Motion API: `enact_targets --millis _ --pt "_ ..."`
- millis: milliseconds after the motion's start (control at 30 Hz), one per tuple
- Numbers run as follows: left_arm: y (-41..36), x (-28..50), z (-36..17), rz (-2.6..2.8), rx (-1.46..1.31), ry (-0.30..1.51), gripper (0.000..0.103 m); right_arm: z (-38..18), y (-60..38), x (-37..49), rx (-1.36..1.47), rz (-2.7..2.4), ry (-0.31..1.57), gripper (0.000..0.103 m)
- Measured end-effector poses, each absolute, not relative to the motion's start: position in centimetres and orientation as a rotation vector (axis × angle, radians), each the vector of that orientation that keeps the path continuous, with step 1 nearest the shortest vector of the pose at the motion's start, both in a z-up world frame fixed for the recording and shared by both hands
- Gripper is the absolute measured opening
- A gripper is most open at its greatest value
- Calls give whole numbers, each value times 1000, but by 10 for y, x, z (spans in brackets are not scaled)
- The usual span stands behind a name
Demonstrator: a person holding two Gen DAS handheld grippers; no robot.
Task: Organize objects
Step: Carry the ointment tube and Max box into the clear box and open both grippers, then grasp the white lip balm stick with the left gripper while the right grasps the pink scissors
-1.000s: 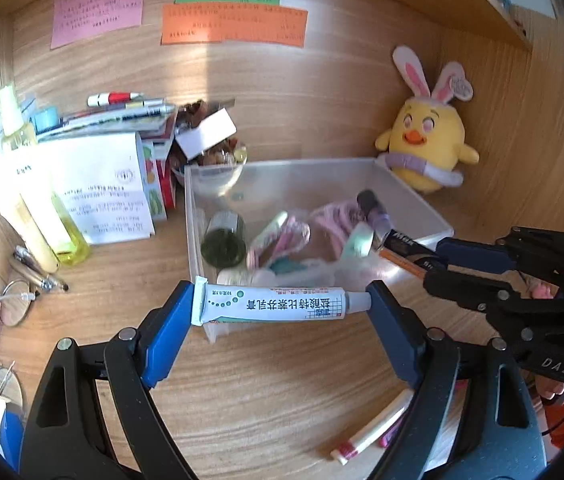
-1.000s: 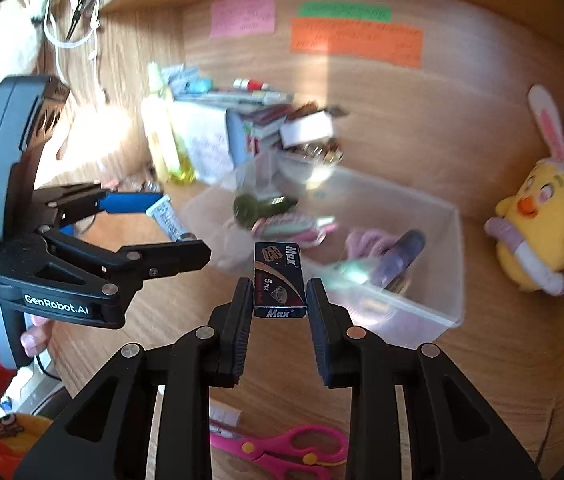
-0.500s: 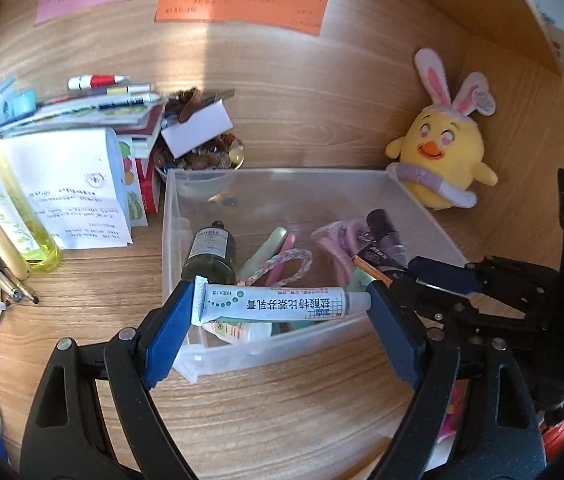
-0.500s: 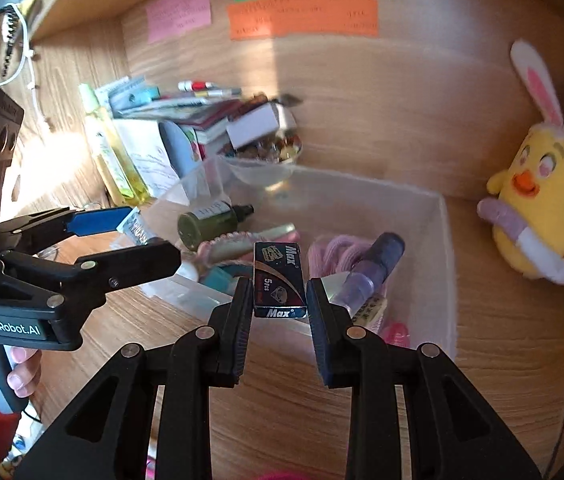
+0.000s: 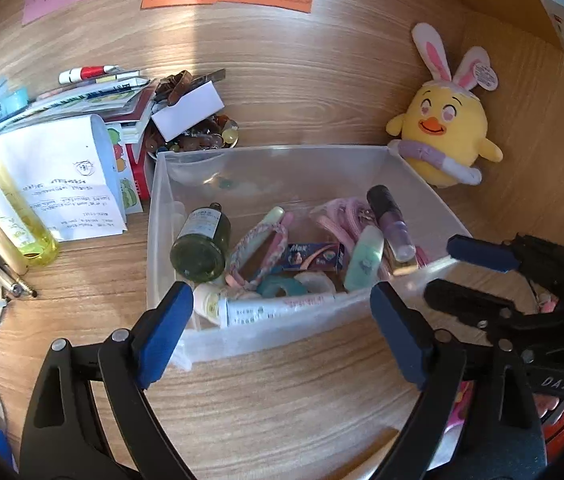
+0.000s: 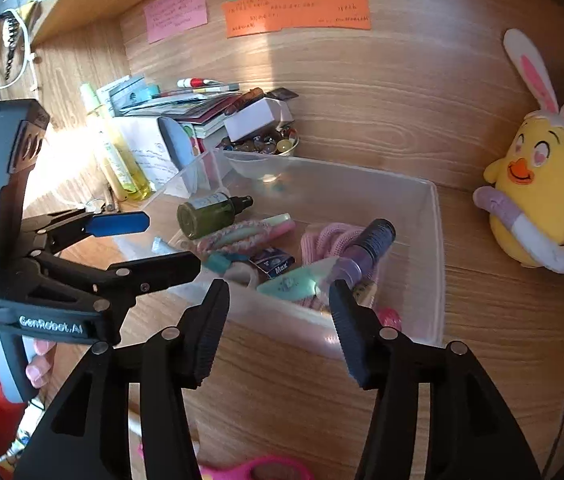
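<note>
Two grippers: both stand over the near wall of the clear bin (image 5: 422,184)
Left gripper (image 5: 282,326): jaws wide, having just opened further, nothing pressed
Ointment tube (image 5: 278,308): lying in the bin against its near wall, between and beyond the blue fingers (image 5: 162,334), apart from them
Right gripper (image 6: 278,330): jaws parted, just opened, empty
Max box (image 6: 276,263): lying in the bin, beyond the black fingers (image 6: 210,330), among a hair tie and bottles
</note>
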State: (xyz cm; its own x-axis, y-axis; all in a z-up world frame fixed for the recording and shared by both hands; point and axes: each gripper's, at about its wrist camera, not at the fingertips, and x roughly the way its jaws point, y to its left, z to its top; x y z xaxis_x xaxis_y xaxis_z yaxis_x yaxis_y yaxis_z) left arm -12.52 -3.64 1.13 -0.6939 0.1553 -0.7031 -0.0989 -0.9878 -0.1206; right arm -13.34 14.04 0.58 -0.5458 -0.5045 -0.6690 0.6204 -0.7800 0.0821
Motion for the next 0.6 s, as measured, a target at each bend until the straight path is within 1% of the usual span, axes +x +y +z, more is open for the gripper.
enact_targets --millis 133,200,333,400,600 --pt "-31 -101 11 2851 -1128 46 93 8 152 -116 898 -2311 260 51" --pt "-27 -87 6 2854 -1148 102 93 6 157 -107 896 -2315 274 55" --pt "-22 -63 -8 2789 -1188 131 93 -6 165 -83 909 -2321 329 56" --pt "-20 -54 -16 2738 -1215 106 93 -14 166 -70 921 -2315 378 56" --pt "-8 -41 -36 2690 -1258 92 93 -46 173 -27 979 -2299 579 57"
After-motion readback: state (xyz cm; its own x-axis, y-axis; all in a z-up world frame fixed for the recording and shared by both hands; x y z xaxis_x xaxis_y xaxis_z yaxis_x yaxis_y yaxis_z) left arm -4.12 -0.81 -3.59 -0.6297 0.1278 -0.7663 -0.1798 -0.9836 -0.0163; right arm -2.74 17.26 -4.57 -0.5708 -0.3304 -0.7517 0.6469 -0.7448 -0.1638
